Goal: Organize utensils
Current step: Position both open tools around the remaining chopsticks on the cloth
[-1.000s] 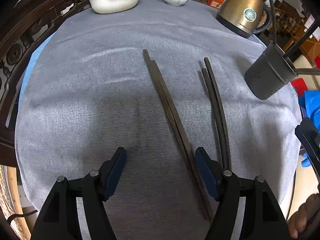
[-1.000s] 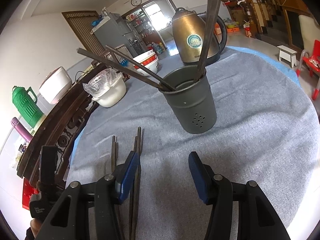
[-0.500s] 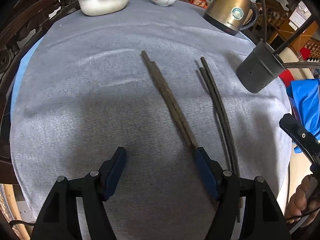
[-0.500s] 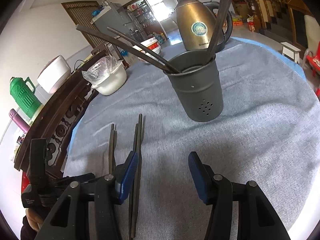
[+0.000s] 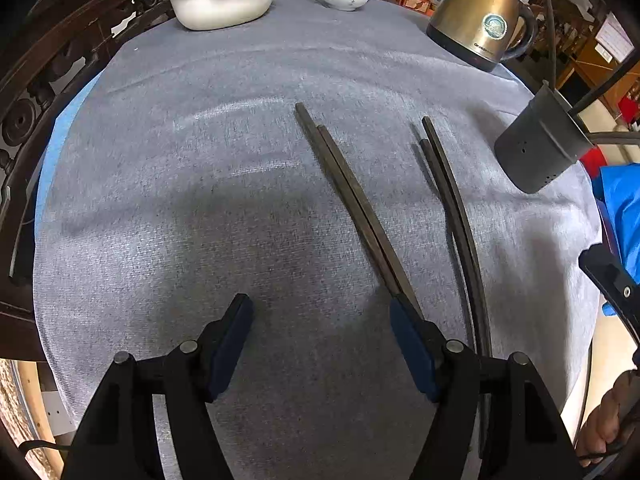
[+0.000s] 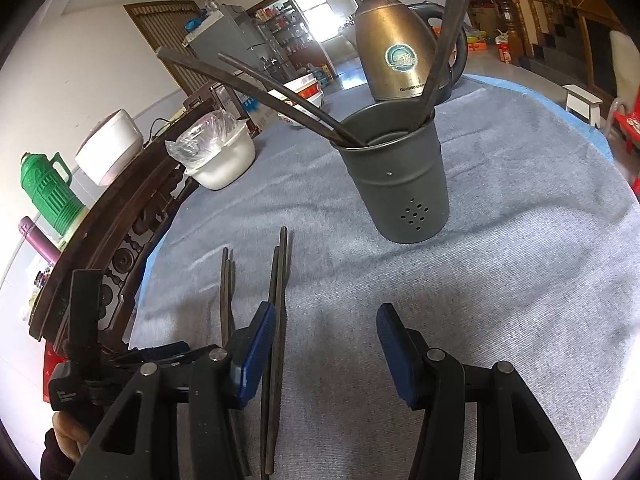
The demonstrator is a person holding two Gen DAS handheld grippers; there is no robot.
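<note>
Between your left fingers [image 5: 232, 344] at the bottom of the left wrist view lies only bare grey cloth: the left gripper [image 5: 322, 344] is released and grasps nothing. Its right-hand finger sits just over the near end of the middle pair of chopsticks [image 5: 352, 200], which runs up toward frame centre. A second pair of chopsticks [image 5: 456, 216] lies beside it to the right, apart from it. Low in the right wrist view, your right gripper [image 6: 326, 348] is likewise released and empty, with that second pair just outside its left finger. Beyond, at upper centre, the holder [image 6: 404, 184] stands upright on the bench [image 6: 520, 240], already carrying several chopsticks. You appear to be lining up a pickup. Next, centre one pair between the fingers, then clench.
</note>
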